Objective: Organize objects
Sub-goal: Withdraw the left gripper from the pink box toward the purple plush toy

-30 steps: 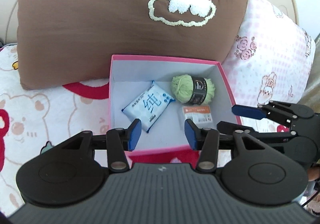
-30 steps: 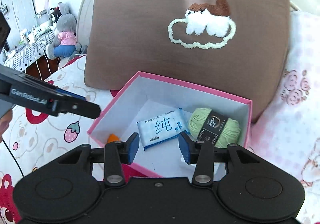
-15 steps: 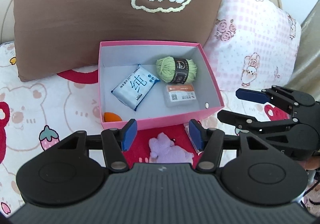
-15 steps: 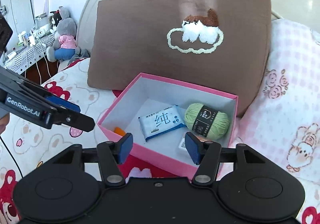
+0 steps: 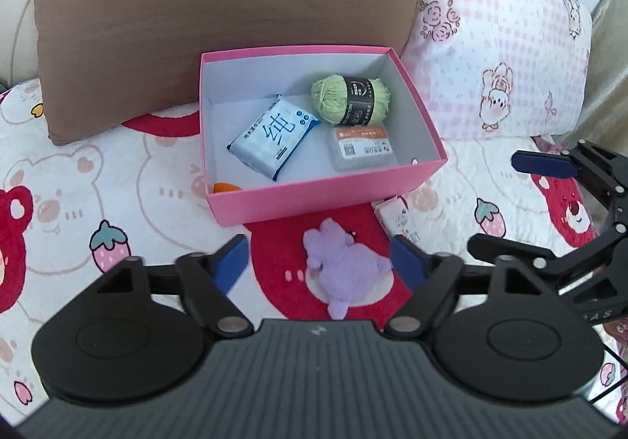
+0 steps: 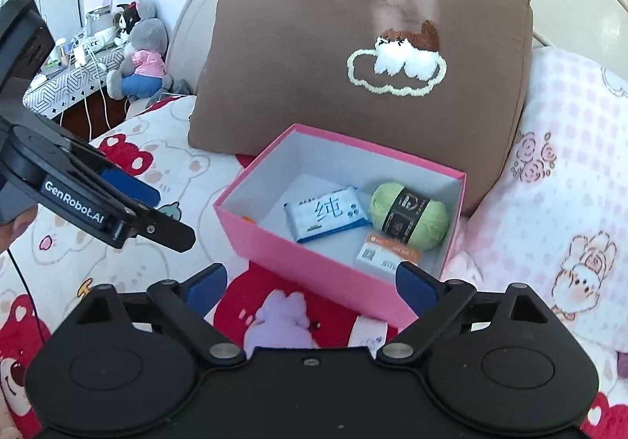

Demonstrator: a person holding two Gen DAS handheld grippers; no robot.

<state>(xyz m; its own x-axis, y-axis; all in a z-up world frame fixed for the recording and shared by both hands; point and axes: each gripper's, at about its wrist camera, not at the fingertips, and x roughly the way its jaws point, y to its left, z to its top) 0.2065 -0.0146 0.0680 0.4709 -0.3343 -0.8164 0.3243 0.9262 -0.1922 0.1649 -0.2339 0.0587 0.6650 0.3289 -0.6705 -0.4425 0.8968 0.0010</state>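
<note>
Both my tongs are opening, empty: left tongs [image 5: 320, 262]; right tongs [image 6: 312, 286]. The purple plush [image 5: 345, 266] lies before the pink box [image 5: 325, 199]

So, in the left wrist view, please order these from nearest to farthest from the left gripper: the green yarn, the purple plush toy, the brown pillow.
1. Purple plush toy: on the bedspread, between the opening, empty fingers of the left gripper.
2. Green yarn: inside the pink box, toward its far right.
3. Brown pillow: behind the box.
</note>
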